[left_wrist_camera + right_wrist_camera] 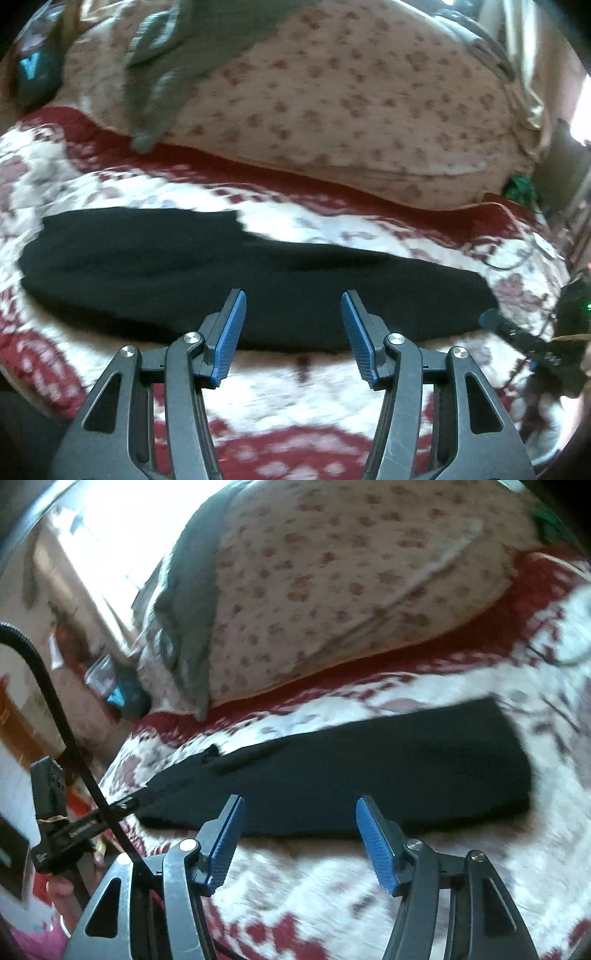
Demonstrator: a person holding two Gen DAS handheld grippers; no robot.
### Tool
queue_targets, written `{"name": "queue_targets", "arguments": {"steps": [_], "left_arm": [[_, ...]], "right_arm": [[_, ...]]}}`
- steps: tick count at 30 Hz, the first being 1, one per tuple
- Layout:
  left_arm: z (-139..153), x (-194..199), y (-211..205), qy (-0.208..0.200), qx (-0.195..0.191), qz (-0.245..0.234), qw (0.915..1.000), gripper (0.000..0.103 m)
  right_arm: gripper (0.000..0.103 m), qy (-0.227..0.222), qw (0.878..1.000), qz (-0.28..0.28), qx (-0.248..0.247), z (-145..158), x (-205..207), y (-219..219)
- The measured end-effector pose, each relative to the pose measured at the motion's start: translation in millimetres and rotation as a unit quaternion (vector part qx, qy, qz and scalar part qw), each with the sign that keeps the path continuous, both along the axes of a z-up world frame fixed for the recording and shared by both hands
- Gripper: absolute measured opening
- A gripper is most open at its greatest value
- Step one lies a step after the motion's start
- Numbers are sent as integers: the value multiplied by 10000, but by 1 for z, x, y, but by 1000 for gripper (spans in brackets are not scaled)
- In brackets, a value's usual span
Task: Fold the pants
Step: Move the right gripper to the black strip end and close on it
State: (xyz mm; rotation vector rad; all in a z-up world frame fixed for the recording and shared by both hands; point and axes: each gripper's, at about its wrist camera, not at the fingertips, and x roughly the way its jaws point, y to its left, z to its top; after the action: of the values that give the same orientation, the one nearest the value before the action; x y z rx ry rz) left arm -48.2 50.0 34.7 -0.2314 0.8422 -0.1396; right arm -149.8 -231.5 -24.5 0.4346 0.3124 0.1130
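Left gripper (293, 299): black linkage arms with triangular cut-outs, silver round screw heads at the pivots, ribbed blue pads (229, 339) on both fingers. Right gripper (299, 805): same build (black frame, silver screws, blue ribbed pads (376, 838)). A black cable (55, 709) arcs down the left of the right wrist view, passing in front of that gripper's lower left frame. Surfaces show light scuffing on the inner arms.
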Motion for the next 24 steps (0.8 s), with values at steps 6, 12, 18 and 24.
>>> {"name": "queue_targets", "arguments": {"steps": [6,12,18,24], "left_arm": [[-4,28,-45,205,-313,-794,9961,54],[-12,60,-89,497,-398,-1383,9883,54],[-22,99,-140,674,-397,-2055,9755,54],[-33,147,-193,969,-442,-3054,9462,54]], "right_arm": [[60,294,9976,-556,293,-23,-25,-39],[65,384,9922,-843,833,-42,-34,-75],[68,114,9874,-527,1486,-45,-16,-101],[68,-433,9822,-269,1807,-54,-18,-112]]}}
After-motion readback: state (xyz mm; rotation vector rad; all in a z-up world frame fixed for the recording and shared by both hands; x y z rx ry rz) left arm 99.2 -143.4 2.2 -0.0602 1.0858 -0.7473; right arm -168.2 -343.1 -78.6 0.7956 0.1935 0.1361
